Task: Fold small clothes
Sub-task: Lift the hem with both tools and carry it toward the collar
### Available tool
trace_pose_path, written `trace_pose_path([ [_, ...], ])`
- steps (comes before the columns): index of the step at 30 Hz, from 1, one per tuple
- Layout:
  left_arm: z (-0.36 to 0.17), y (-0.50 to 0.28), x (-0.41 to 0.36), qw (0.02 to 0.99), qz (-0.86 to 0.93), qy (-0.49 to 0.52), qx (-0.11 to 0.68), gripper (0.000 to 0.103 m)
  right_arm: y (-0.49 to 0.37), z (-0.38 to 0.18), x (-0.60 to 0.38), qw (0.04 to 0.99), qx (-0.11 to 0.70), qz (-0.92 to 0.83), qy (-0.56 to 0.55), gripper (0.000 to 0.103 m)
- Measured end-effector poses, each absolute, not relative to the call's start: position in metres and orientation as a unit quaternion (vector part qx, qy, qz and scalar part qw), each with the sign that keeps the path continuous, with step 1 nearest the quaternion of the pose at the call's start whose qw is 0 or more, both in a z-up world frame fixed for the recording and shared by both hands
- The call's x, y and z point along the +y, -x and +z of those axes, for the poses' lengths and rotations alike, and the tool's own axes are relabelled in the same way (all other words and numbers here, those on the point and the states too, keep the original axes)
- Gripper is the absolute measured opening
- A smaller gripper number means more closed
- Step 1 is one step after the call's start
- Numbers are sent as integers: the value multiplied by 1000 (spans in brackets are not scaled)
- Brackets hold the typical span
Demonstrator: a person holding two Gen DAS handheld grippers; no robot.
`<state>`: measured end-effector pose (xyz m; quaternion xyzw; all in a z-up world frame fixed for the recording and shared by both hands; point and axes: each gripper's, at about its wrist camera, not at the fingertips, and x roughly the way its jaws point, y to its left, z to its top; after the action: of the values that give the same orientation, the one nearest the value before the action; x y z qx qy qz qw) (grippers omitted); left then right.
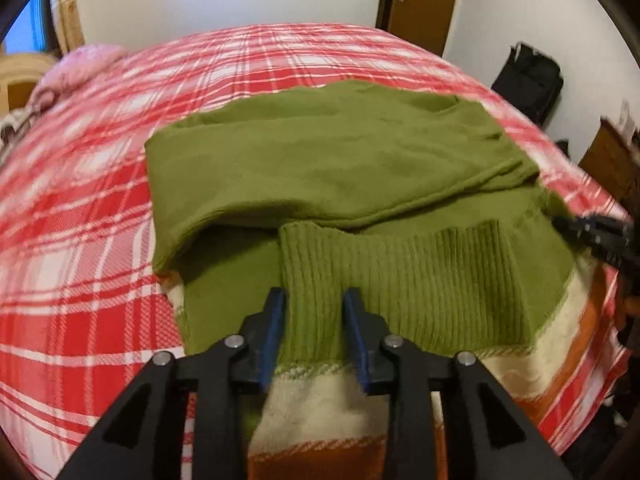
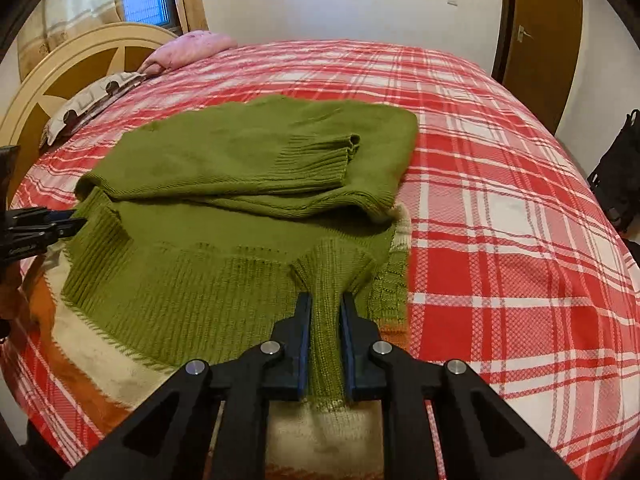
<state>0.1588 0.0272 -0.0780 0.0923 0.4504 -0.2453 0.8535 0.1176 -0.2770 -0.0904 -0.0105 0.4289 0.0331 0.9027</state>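
Observation:
A green knit sweater [image 1: 340,160] lies on the bed with its sleeves folded across the body; one ribbed cuff [image 2: 320,156] rests on top. My left gripper [image 1: 314,320] is shut on the ribbed bottom hem near its left corner, with the knit bunched between the blue pads. My right gripper [image 2: 325,320] is shut on the same hem near the right corner, a ridge of fabric pinched between its fingers. Each gripper also shows at the edge of the other view: the right gripper [image 1: 588,232], blurred, and the left gripper [image 2: 74,222].
The bed has a red and white plaid cover [image 2: 500,200]. A cream and orange striped fabric [image 1: 320,408] lies under the sweater's near edge. A pink pillow [image 2: 192,46] and headboard [image 2: 60,80] are at the far left. A black bag [image 1: 528,80] and a door [image 2: 540,40] stand beyond the bed.

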Motion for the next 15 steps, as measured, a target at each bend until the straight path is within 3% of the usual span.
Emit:
trace_pose_path([
  [2,-78,-157,29,853,-251,-80,450,20,-110,-86,-277,906,422,35,4,9],
  [3,-78,-154,28,852,-256,-78,450,10,-105,-82,-277,908,417,37,-3,9],
  [7,-73,-135,21,862,-256,-105,425,9,-88,-60,-276,921,388,33,-14,9],
  [15,-25,-123,39,890,-245,-51,381,9,-81,-5,-267,942,332,41,-5,8],
])
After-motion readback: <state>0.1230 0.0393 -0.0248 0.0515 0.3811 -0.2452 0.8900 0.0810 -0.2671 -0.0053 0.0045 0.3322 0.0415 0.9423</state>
